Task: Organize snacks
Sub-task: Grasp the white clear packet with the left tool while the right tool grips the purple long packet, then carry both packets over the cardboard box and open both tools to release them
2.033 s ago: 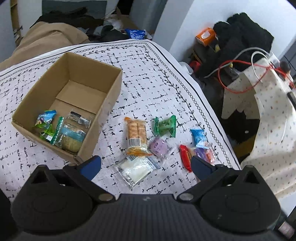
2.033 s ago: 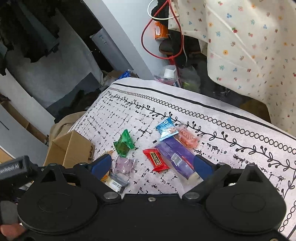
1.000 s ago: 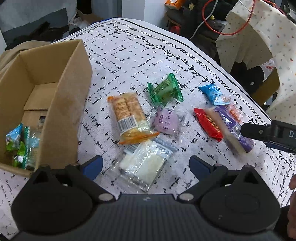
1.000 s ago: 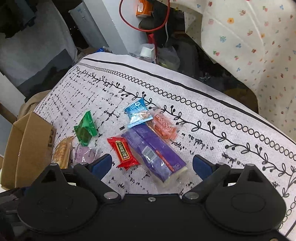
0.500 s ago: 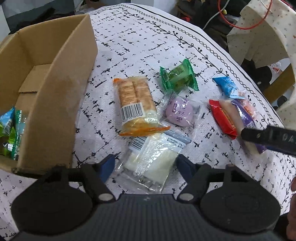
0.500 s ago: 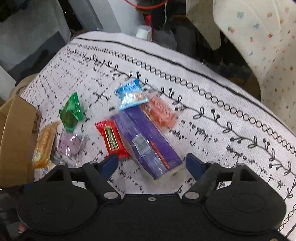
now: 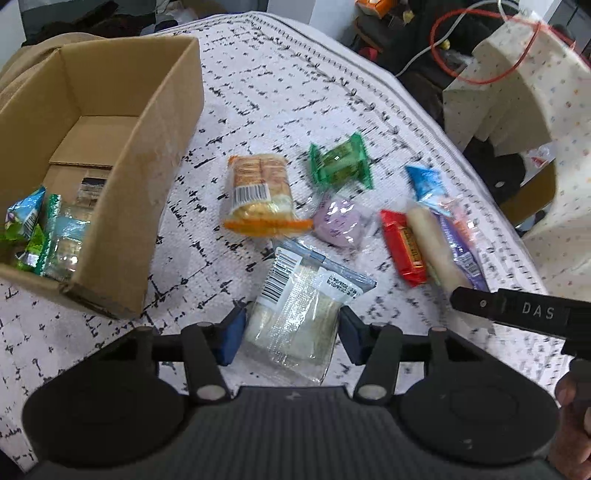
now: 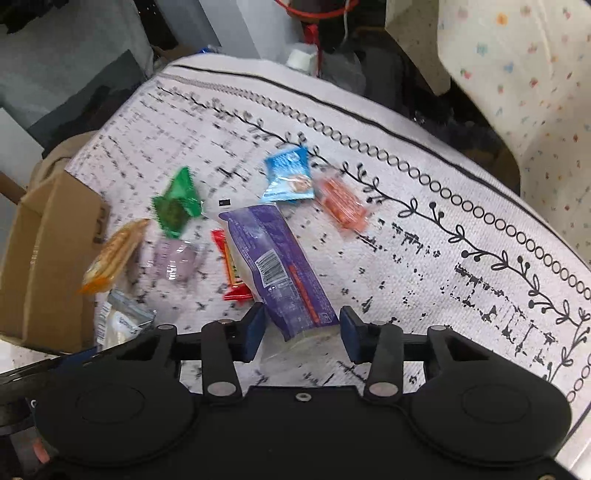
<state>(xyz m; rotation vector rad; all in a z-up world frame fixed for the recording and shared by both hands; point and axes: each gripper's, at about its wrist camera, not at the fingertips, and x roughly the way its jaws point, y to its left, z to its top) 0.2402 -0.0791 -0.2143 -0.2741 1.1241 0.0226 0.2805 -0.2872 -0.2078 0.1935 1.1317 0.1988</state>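
Beside cardboard box (image 7: 122, 206), left gripper (image 7: 290, 334) hugged clear snack pack (image 7: 295, 314), right gripper (image 8: 301, 330) straddled purple pack (image 8: 277, 266), neither pinched tight yet; squeeze, then box, probably.

Place: a home, a lived-in and crowded room.
Table: it was covered with a white cloth (image 8: 424, 236) that had a black printed leaf and circle border, a household kind.
Chair: a cover (image 7: 554, 122) with small flowers hung over it beside the table.
Clothes: dark garments (image 7: 417, 33) were piled behind the table, and a tan fabric (image 7: 37, 48) lay behind the box (image 7: 147, 155).
Cables: a red cable (image 7: 476, 40) and a white one ran loosely over the clutter.
Snacks: small retail packets lay on the cloth and inside the box.
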